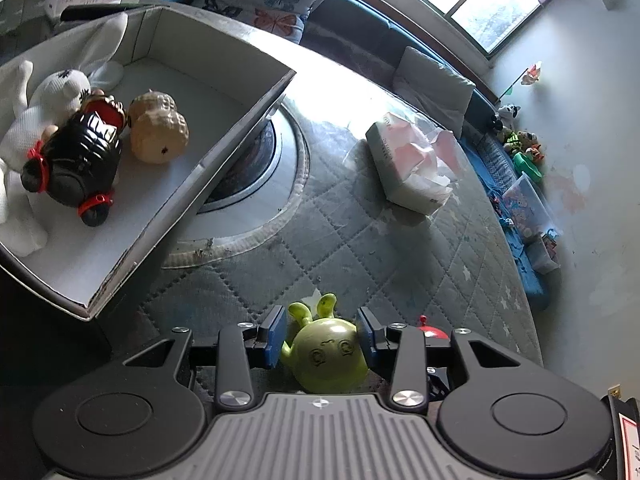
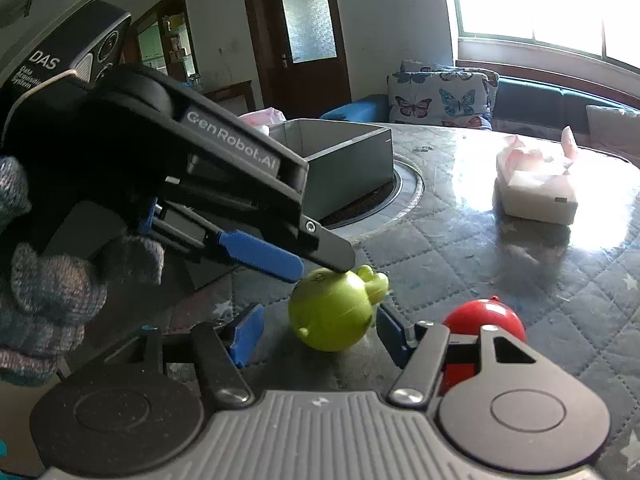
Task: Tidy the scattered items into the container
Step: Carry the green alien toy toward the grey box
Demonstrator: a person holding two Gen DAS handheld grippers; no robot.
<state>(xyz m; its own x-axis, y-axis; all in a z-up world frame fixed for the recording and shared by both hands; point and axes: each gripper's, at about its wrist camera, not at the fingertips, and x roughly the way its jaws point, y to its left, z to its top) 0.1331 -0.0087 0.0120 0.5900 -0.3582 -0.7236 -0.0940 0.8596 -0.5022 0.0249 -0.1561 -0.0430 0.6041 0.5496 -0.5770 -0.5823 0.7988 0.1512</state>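
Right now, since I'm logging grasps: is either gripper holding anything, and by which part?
The left gripper has its fingers at both sides of the green toy, round its body; whether they clamp cannot be told. The right gripper is open, holding nothing.

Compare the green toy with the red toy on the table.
The green toy sits between the pads of the left tool; the red toy lies free beside it, outside both tools. The green toy has two stalks and a printed face; the red toy shows only a small top nub, its lower part hidden behind the right tool. Both are round, glossy, and still on the quilted table cover, outside the box.
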